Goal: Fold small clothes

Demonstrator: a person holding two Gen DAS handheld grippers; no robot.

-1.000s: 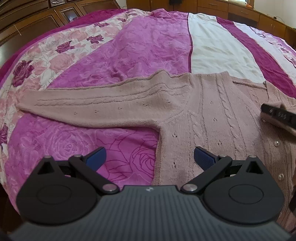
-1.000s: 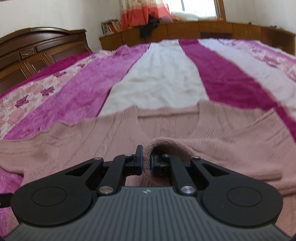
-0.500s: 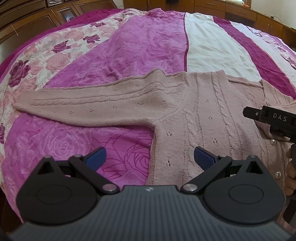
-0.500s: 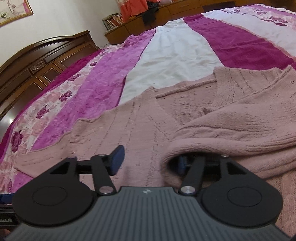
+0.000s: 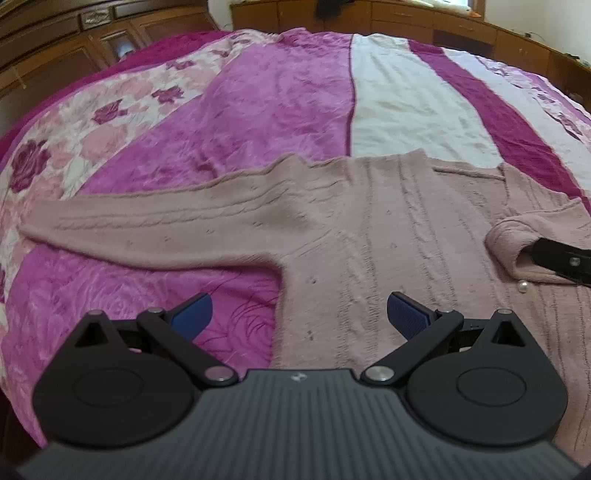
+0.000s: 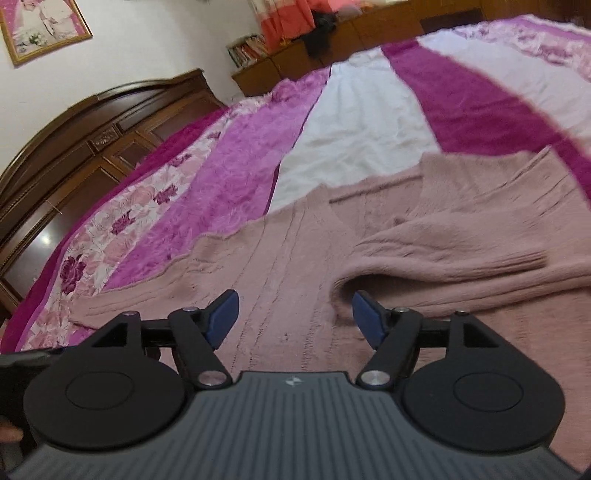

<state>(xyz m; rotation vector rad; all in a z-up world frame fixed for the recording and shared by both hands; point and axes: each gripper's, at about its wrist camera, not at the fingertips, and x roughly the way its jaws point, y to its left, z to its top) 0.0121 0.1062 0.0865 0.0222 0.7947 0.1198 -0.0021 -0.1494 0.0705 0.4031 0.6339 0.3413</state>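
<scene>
A dusty-pink knitted cardigan (image 5: 369, 236) lies flat on the bed, its left sleeve (image 5: 147, 221) stretched out to the left. My left gripper (image 5: 299, 314) hovers open over the cardigan's lower left edge, holding nothing. The right sleeve (image 6: 461, 251) lies folded across the body. My right gripper (image 6: 293, 319) is open above the cardigan's front, its right finger (image 6: 365, 321) beside the sleeve's rolled fold. In the left wrist view that right gripper's finger (image 5: 561, 258) pokes in at the right edge, partly inside the sleeve fold (image 5: 506, 240).
The bed carries a pink, magenta and white striped bedspread (image 5: 388, 103) with rose prints on the left. A dark wooden headboard (image 6: 92, 140) stands at the left, and low wooden cabinets (image 5: 406, 18) run along the far wall. A white button (image 5: 522, 286) shows on the cardigan.
My right gripper was shut on the sleeve a second ago; it has opened and let the sleeve lie across the body. The left gripper stayed open and shifted only slightly.
</scene>
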